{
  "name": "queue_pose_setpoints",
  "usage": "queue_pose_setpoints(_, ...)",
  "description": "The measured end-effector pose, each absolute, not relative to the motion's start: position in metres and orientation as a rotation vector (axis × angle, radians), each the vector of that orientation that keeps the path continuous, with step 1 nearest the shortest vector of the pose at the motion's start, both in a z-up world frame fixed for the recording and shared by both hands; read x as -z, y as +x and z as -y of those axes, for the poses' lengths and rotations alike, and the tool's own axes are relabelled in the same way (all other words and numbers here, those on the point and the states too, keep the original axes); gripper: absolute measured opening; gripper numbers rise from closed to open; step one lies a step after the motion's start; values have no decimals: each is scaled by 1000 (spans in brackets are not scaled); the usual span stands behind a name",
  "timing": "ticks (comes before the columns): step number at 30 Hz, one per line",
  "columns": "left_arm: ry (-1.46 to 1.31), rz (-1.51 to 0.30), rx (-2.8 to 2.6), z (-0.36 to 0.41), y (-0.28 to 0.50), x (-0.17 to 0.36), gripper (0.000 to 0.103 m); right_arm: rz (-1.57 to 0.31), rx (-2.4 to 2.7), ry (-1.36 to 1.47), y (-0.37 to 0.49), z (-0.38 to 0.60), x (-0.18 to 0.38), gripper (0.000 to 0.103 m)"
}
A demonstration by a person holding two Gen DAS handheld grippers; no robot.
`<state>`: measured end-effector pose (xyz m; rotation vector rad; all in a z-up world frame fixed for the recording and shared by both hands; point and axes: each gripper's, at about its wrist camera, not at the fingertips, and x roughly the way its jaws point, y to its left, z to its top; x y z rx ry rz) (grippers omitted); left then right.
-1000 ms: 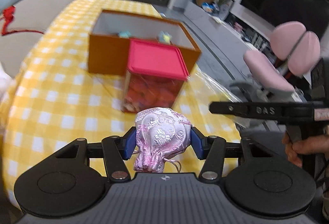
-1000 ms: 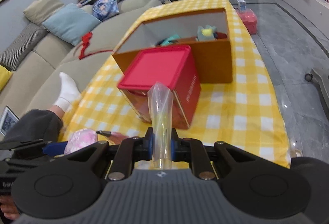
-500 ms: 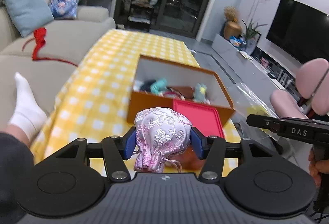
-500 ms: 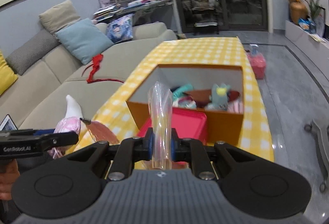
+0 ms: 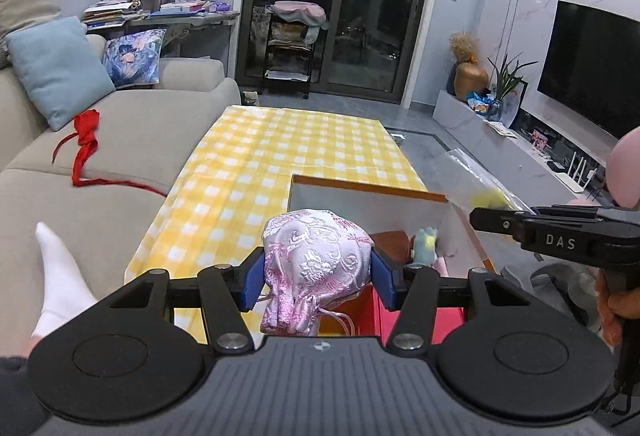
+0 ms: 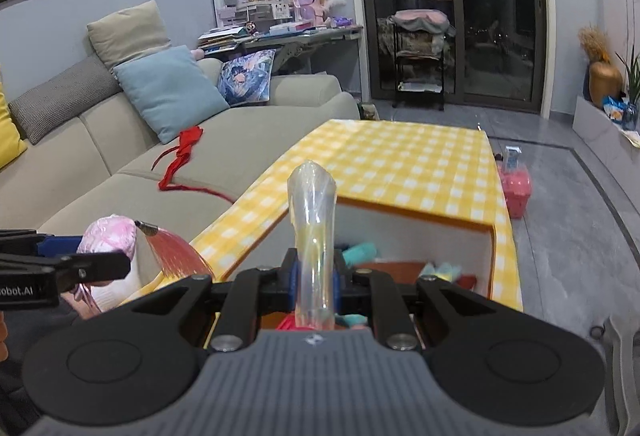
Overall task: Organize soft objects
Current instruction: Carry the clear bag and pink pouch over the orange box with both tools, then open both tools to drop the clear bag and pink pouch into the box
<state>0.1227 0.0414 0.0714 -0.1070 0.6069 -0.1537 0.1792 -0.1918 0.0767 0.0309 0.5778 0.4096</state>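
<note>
Covering the table (image 5: 280, 147) at frame centre is one yellow checked cloth; one orange box (image 5: 360, 191) sits lower right, holding one teal plush (image 5: 425, 248). Left claw (image 5: 316, 272) grips one pink brocade pouch (image 5: 316, 256), lower centre. Right claw (image 6: 314, 280), marked "DAS", pinches one clear plastic bag (image 6: 314, 228) upright. Left body reads "obot.AI".

Box (image 5: 362, 191) on table (image 5: 288, 143) — sofa (image 5: 120, 139) left.
</note>
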Motion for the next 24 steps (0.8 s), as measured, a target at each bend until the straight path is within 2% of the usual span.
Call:
queue_pose_setpoints(10,-34,-609,145,-22,183,-70,63,-585,-395,55,239,196,-62,14)
queue_pose_setpoints(18,-68,-533,123,-2,227,-71,63,-627,-327,49,280,229,-35,14)
queue_pose_setpoints(24,-57,-578,97,24,274,-47,63,-691,-322,71,312,240,-10,15)
